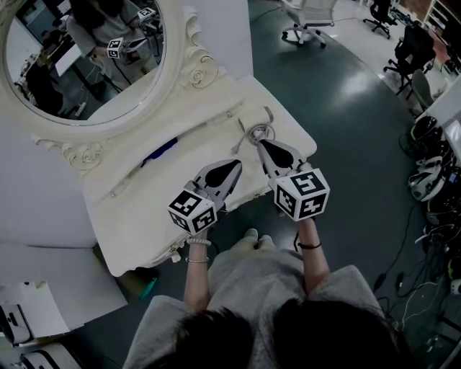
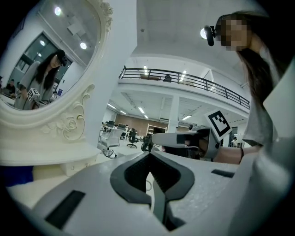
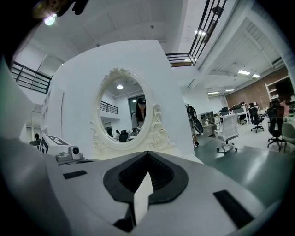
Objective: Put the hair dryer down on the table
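Observation:
On the white dressing table [image 1: 144, 216] a long pale object with a blue part [image 1: 160, 152] lies near the mirror; I cannot tell whether it is the hair dryer. A grey loop with a short handle [image 1: 258, 130] rests at the table's right end. My right gripper [image 1: 262, 143] is shut and empty, its tip just beside that loop. Over the table's front edge my left gripper [image 1: 235, 165] is shut too, nothing in it. In the right gripper view the jaws [image 3: 147, 153] meet with nothing between them. The left gripper view shows its jaws [image 2: 148, 154] shut and the blue part [image 2: 16, 175] at lower left.
An oval mirror [image 1: 86, 58] in an ornate white frame stands at the back of the table against a white wall. Office chairs [image 1: 308, 21] and cables [image 1: 432, 180] stand on the dark floor to the right. The person's knees are under the table's front edge.

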`<state>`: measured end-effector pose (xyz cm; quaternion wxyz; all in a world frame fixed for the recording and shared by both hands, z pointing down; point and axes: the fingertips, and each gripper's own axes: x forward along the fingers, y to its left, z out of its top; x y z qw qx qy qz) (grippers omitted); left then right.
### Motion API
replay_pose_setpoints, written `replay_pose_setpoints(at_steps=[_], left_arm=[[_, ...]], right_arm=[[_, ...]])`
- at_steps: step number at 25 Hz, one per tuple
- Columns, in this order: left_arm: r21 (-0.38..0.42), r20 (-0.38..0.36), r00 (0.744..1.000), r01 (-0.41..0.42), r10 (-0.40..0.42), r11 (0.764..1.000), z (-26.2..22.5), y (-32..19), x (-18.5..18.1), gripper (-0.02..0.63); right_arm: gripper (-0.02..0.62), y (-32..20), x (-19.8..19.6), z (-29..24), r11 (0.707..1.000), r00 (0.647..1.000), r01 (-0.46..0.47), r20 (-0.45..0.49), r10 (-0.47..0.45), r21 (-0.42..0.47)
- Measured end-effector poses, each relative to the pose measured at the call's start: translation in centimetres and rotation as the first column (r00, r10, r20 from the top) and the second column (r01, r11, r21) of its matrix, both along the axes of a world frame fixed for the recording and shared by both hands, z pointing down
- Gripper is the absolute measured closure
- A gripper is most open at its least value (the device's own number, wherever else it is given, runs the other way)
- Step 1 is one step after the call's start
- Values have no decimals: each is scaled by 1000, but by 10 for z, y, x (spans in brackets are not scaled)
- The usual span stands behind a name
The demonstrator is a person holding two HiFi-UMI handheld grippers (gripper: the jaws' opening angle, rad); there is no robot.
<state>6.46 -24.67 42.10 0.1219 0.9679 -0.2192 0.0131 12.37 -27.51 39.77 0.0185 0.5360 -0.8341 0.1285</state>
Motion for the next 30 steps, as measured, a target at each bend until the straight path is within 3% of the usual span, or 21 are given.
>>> replay_pose_setpoints(at_steps=[7, 15, 30], left_arm=[[77, -16, 1000, 14, -12, 997, -16, 16, 2, 601], [104, -32, 999, 3, 0, 995, -21, 33, 9, 601], [128, -43, 999, -17, 22, 992, -29, 50, 10, 601]], right_arm=[[597, 19, 0, -6, 999, 1000, 18, -22, -17, 42], [597, 39, 5, -23, 994, 999, 15, -36, -11, 107], [597, 58, 5, -30, 992, 999, 14, -38, -9, 129]])
